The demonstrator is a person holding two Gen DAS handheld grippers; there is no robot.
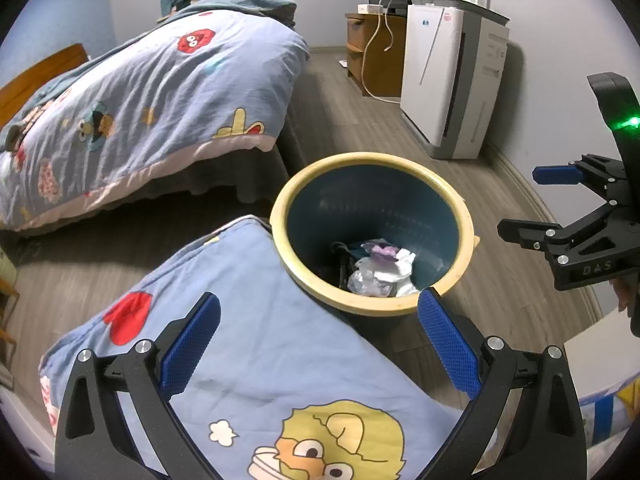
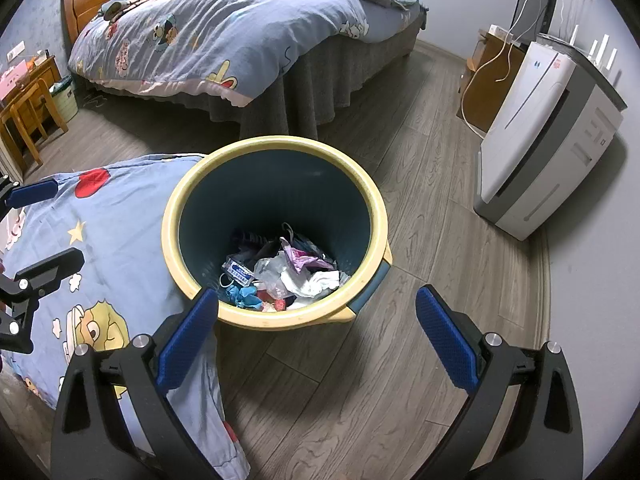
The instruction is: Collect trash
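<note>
A round trash bin (image 1: 280, 216) with a yellow rim and dark blue inside stands on the wood floor; it also shows in the right wrist view (image 2: 372, 208). Crumpled trash (image 1: 380, 272) lies at its bottom, also seen in the right wrist view (image 2: 288, 276): plastic, paper, wrappers. My left gripper (image 1: 320, 344) is open and empty, above a blue cartoon-print pillow (image 1: 260, 360) just left of the bin. My right gripper (image 2: 318, 340) is open and empty, hovering over the bin's near rim. The right gripper shows at the right edge of the left wrist view (image 1: 540, 204).
A bed with a blue cartoon quilt (image 2: 208, 32) stands behind the bin. A white air purifier (image 2: 540, 136) stands against the right wall, with a wooden cabinet (image 2: 492, 84) and cables beyond. A wooden stool (image 2: 28, 116) is at far left. The pillow (image 2: 100, 260) touches the bin's left side.
</note>
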